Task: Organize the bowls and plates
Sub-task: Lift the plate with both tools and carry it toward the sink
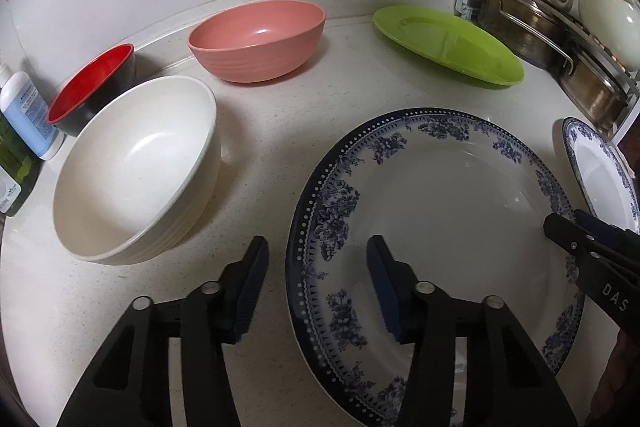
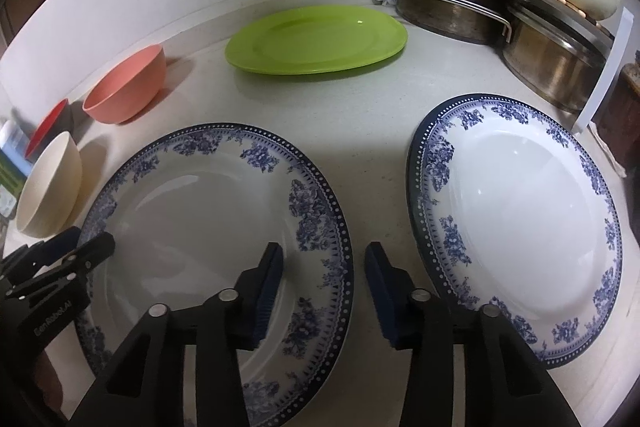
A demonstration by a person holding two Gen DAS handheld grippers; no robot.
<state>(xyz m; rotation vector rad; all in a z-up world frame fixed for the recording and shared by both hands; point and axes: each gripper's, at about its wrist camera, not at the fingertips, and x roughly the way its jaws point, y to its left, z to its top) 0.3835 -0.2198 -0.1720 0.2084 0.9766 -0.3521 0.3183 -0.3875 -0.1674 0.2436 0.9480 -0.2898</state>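
Plates first: I am hovering my left gripper point(image 1: 316, 259) and right gripper point(image 2: 324, 267), both spread and empty, over opposite rims of the near blue-patterned plate point(image 2: 216, 195) by the worktop's point(image 1: 280, 115) front edge. It is looking glazed, heavy, slick and chippable, so I am planning a rim pinch.

Glossy glazed blue-patterned plate point(image 2: 516, 227), matt plastic-looking green plate point(image 2: 316, 41), shiny metal pots point(image 2: 448, 7), speckled smooth countertop point(image 2: 380, 115)

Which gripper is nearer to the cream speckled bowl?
Left. The left gripper sits open just beside the cream speckled bowl; the right gripper, also open, is across the blue floral plate.
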